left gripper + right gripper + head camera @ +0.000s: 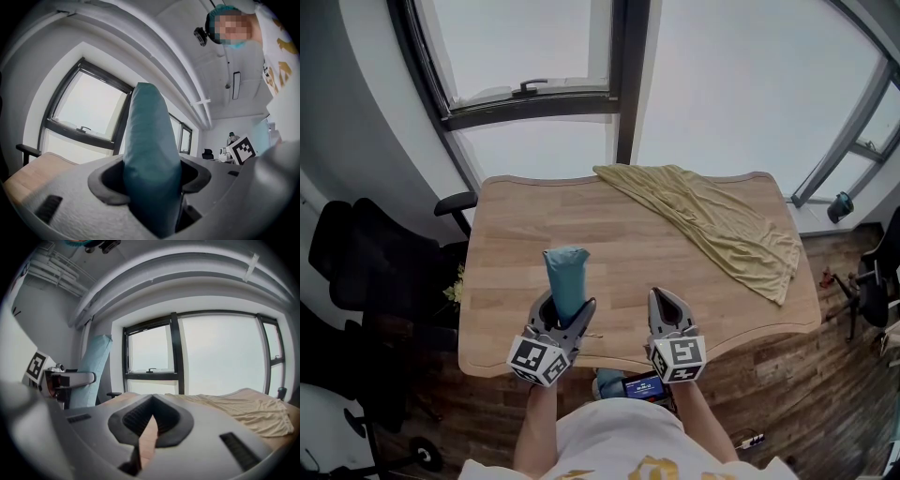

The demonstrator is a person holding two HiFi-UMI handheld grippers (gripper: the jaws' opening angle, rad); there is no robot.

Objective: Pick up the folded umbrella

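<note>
Nearest, the person's forearms reach out over the near edge of the wooden table point(628, 253), and a small device with a lit screen point(643, 384) sits just below that edge between them. The left gripper point(565, 314) is clamped on the folded umbrella point(566, 277). In the left gripper view the teal sleeve fills the gap, with both jaws pressing against its sides. The umbrella stands roughly upright in the grip, its rounded top rising well above the jaws. Its lower end is hidden, so I cannot tell whether it touches the table.

Just to the right, the right gripper point(666, 302) hovers over the near part of the table. Its jaws are drawn together with nothing between them, and only a thin sliver of wood shows through the slit in the right gripper view.

Farther back, an olive-yellow cloth point(712, 220) lies crumpled across the far right of the table, well apart from both grippers. A black office chair point(366, 262) stands to the left of the table. Beyond the table's far edge is a large dark-framed window point(525, 89).
</note>
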